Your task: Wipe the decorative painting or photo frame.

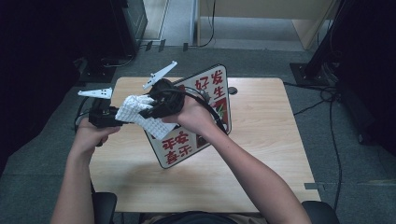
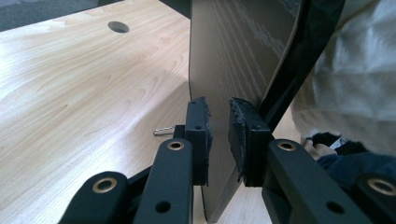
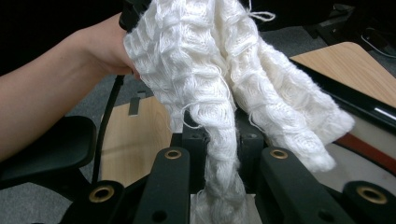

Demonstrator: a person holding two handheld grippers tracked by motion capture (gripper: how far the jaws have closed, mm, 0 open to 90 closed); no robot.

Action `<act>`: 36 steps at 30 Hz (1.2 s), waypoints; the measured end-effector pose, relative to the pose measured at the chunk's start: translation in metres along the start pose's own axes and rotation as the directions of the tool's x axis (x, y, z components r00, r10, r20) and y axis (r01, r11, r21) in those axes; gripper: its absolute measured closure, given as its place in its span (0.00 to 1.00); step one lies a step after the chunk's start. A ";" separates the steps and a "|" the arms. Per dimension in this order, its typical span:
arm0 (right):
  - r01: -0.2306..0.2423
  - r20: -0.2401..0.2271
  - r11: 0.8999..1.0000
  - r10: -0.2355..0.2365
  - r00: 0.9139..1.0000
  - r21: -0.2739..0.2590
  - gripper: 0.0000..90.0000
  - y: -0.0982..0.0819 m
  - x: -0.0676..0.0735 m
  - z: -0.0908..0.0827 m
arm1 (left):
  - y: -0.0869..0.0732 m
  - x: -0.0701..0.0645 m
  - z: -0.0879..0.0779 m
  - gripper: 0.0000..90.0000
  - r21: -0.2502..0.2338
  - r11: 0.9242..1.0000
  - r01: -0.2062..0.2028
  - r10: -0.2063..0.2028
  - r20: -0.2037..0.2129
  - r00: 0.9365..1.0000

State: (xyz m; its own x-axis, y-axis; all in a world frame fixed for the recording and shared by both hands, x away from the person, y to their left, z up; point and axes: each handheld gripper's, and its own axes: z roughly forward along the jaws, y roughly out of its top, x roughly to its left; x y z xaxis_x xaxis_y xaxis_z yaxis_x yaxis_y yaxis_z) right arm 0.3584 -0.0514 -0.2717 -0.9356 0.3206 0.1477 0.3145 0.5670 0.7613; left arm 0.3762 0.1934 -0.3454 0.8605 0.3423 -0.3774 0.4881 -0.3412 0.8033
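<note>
High view. One sign board (image 1: 212,100), propped up tilted on the one table (image 1: 261,154), w/ red characters on its face. Left gripper (image 1: 103,114) sits at the board's left edge; right gripper (image 1: 161,105) is over the board's upper-left face, carrying one white cloth (image 1: 140,114) that hangs against that face. Two hands, two grippers.

Left gripper view. Jaws clamped on the board's thin edge (image 2: 219,154), pads pressing both sides; the board's grey back (image 2: 233,51) rises above them. One small metal clip (image 2: 163,131) lies on the table just left of the board. Risk: the hold is narrow and near one edge, so wiping pressure could swing or slip the board out.

Right gripper view. Jaws shut on a bunched fold of the cloth (image 3: 219,84); the rest drapes loose toward the board. Risk: only a thin twist is pinched, so dragging across the board may pull it free, or loose threads may snag.
</note>
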 end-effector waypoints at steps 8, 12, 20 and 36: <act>0.011 0.000 1.000 -0.011 1.000 0.006 0.89 -0.007 0.001 0.005 | 0.000 0.000 0.000 0.86 -0.002 1.000 0.003 -0.003 0.002 1.000; 0.011 -0.006 1.000 -0.011 1.000 0.009 0.89 -0.010 0.001 0.007 | 0.000 0.000 0.000 0.87 -0.002 1.000 0.003 -0.003 0.001 1.000; 0.021 -0.011 1.000 -0.021 1.000 0.007 0.89 -0.018 0.001 0.012 | 0.000 0.001 0.000 0.87 0.001 1.000 0.011 -0.011 0.009 1.000; 0.006 -0.032 1.000 -0.006 0.999 0.006 0.89 -0.035 -0.001 0.020 | -0.001 0.001 0.000 0.87 0.002 1.000 0.018 -0.018 0.011 1.000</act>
State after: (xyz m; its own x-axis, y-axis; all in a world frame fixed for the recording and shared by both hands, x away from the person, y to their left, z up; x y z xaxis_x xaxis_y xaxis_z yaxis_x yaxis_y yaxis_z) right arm 0.3513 -0.0568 -0.3110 -0.9421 0.2927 0.1636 0.3099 0.5734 0.7584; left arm 0.3766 0.1940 -0.3461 0.8533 0.3384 -0.3966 0.5035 -0.3373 0.7955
